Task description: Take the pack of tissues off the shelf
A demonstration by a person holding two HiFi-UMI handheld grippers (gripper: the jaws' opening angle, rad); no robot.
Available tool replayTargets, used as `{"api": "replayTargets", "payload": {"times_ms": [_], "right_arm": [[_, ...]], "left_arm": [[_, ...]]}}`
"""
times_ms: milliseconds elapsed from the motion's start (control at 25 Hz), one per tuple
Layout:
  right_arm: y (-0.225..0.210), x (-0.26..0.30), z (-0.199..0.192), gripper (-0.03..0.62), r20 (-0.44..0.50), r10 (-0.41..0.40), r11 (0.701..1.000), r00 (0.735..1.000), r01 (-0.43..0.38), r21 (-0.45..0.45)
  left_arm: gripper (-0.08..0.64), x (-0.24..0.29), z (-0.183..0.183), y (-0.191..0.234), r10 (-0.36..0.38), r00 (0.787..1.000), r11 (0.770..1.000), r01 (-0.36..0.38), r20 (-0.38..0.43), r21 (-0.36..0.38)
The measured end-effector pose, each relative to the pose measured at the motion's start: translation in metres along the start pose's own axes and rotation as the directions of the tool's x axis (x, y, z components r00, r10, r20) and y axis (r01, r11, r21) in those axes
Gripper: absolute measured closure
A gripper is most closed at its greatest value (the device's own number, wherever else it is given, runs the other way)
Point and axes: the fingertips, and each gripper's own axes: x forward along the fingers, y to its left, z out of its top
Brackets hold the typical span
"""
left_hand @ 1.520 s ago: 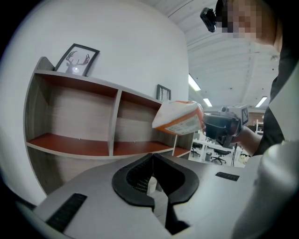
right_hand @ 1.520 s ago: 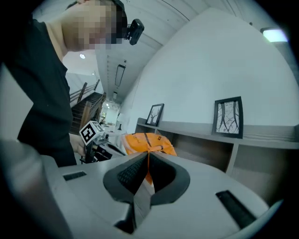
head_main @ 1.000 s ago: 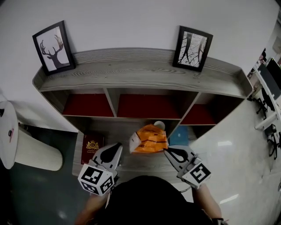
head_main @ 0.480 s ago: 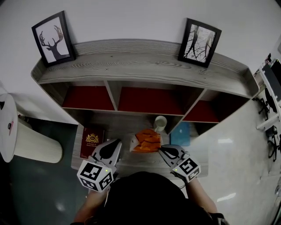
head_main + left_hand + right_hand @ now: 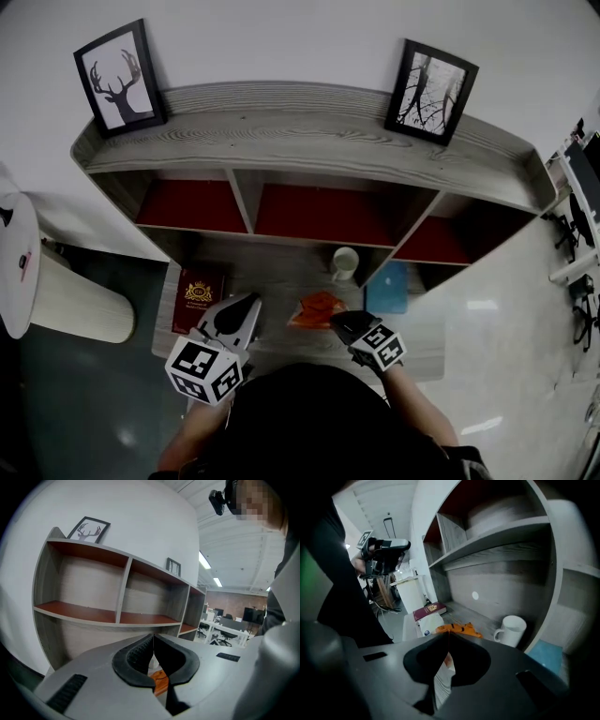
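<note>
Head camera steeply down; gripper cameras near shelf [image 5: 300,150].

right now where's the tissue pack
In the head view the pack of tissues is down at the lowest board, in front of the white mug, right of the red book, its edge in the jaws of the right gripper.

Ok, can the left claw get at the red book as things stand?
Probably yes. The red book lies flat and uncovered, just to the left of the left claw, and nothing stands between them. That claw is shut and empty, so it would have to open first.
</note>
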Motion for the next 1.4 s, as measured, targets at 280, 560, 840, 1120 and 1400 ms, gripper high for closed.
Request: {"api": "replayTargets", "payload": {"times_ms": [280, 560, 840, 1120, 1400], "right_arm": [[-0.013, 0.019, -0.027, 0.571, -0.031, 0.028, 0.996, 0.999, -0.025, 0.087], [-0.016, 0.015, -0.062, 0.569, -0.110, 0.046, 0.989, 0.993, -0.029, 0.148], [-0.025, -0.011, -0.064, 0.566, -0.103, 0.004, 0.964, 0.995, 0.023, 0.265], [-0.032, -0.030, -0.048, 0.566, -0.052, -0.030, 0.962, 0.998, 0.043, 0.269], [-0.019, -0.055, 0.030, 0.566, 0.140, -0.049, 0.972, 0.989, 0.015, 0.235]], "left_arm": [[0.545, 0.000, -0.004, -0.001, -0.002, 1.000, 1.000, 0.002, -0.008, -0.011], [0.543, 0.002, -0.010, -0.002, -0.009, 1.000, 1.000, 0.008, -0.025, -0.024], [0.543, 0.005, -0.009, -0.005, -0.027, 0.999, 0.999, 0.027, -0.027, -0.023], [0.544, 0.007, -0.011, -0.006, -0.041, 0.999, 0.999, 0.040, -0.032, -0.028], [0.543, 0.005, -0.009, -0.002, -0.041, 0.999, 0.999, 0.041, -0.024, -0.029]]}}
